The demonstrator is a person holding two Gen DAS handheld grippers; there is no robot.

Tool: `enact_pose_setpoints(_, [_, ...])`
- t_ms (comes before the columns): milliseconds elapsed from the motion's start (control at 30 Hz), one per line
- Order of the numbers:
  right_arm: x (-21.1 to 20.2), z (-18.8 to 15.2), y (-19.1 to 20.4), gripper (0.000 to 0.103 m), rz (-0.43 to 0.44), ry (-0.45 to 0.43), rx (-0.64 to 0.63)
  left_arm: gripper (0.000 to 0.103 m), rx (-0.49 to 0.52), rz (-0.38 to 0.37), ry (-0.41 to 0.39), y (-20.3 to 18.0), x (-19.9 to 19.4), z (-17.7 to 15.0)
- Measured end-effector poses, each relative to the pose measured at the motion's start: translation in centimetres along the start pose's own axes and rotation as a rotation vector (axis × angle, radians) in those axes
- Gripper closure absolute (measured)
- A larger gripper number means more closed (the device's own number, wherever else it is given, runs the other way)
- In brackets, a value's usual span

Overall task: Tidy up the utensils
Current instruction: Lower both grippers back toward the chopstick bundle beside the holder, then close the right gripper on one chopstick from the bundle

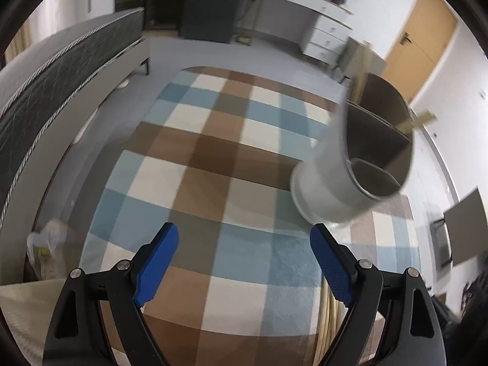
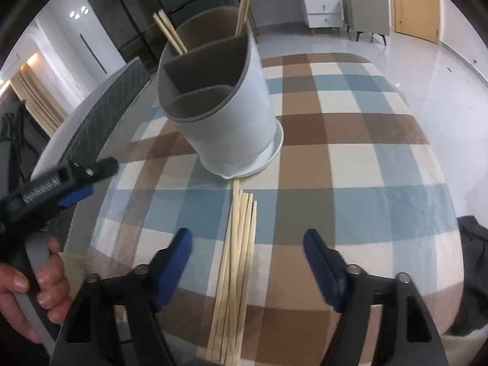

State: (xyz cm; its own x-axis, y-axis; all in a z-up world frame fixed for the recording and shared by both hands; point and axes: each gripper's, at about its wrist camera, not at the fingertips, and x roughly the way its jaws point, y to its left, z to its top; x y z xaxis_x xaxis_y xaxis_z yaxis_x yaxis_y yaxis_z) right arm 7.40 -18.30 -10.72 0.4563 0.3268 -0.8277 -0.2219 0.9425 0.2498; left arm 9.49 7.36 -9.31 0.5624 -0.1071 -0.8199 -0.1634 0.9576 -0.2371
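Observation:
A grey utensil holder [image 2: 225, 103] with brown divided compartments stands on a white saucer [image 2: 268, 155] on the checked tablecloth [image 2: 350, 158]. Two pairs of wooden chopsticks [image 2: 172, 35] stick out of its far compartment. A bundle of several loose chopsticks [image 2: 236, 262] lies on the cloth just in front of the holder, between the open jaws of my right gripper [image 2: 247, 241]. My left gripper [image 1: 244, 238] is open and empty over the cloth, left of the holder [image 1: 350, 170]. It also shows from the side at the left of the right wrist view [image 2: 79, 177].
A grey bench or mattress edge [image 1: 61, 79] runs along the table's left side. A white plastic bag [image 1: 45, 250] lies on the floor at the lower left. White drawers [image 2: 323, 3], a grey chair [image 2: 366, 12] and a wooden door [image 2: 414, 3] stand at the back.

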Motion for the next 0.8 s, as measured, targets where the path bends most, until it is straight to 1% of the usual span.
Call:
enact_pose_setpoints(100, [1.6,0.6,0.7,0.044,-0.007,0.026,-0.027,0.018,-0.051,0.001,0.013,1.0,0.3,0.5])
enact_pose_setpoints(167, [2.9,1.2,1.4,0.045,-0.015,0.038,-0.053,0.018,-0.077,0.0,0.022,1.6,0.5,0.8])
enact_pose_setpoints(200, [3.5,1.5,1.7,0.05,-0.023,0.043,-0.069,0.018,-0.084,-0.001,0.026,1.7,0.6,1.0])
enact_pose_setpoints(267, [4.9,2.0,2.4,0.056,-0.044,0.058,-0.107,0.018,-0.099,0.0,0.033,2.1,0.8,1.2])
enact_pose_setpoints(433, [7.7,3.0,3.1,0.066,-0.095,0.082,-0.168,0.018,-0.13,-0.006,0.045,2.8,1.1,1.6])
enact_pose_setpoints(500, [8.8,3.2,3.1,0.076,-0.101,0.104,-0.174,0.018,-0.139,-0.012,0.053,3.0,1.2,1.7])
enact_pose_setpoints(533, [9.2,3.2,3.2,0.077,-0.11,0.108,-0.18,0.018,-0.142,-0.015,0.058,3.0,1.3,1.7])
enact_pose_setpoints(567, [9.3,3.2,3.3,0.081,-0.117,0.103,-0.188,0.018,-0.142,-0.016,0.06,3.1,1.3,1.8])
enact_pose_setpoints(600, [9.3,3.2,3.4,0.087,-0.121,0.105,-0.199,0.018,-0.141,-0.013,0.061,3.1,1.3,1.8])
enact_pose_setpoints(700, [9.0,2.8,3.7,0.093,-0.136,0.099,-0.243,0.018,-0.146,-0.007,0.067,3.3,1.5,1.9])
enact_pose_setpoints(733, [8.8,2.7,3.7,0.094,-0.141,0.096,-0.251,0.018,-0.152,-0.008,0.072,3.3,1.6,1.9])
enact_pose_setpoints(767, [8.6,2.6,3.7,0.094,-0.143,0.094,-0.25,0.018,-0.157,-0.01,0.077,3.4,1.6,1.9])
enact_pose_setpoints(800, [8.3,2.5,3.5,0.097,-0.143,0.091,-0.243,0.018,-0.16,-0.012,0.08,3.4,1.6,1.9])
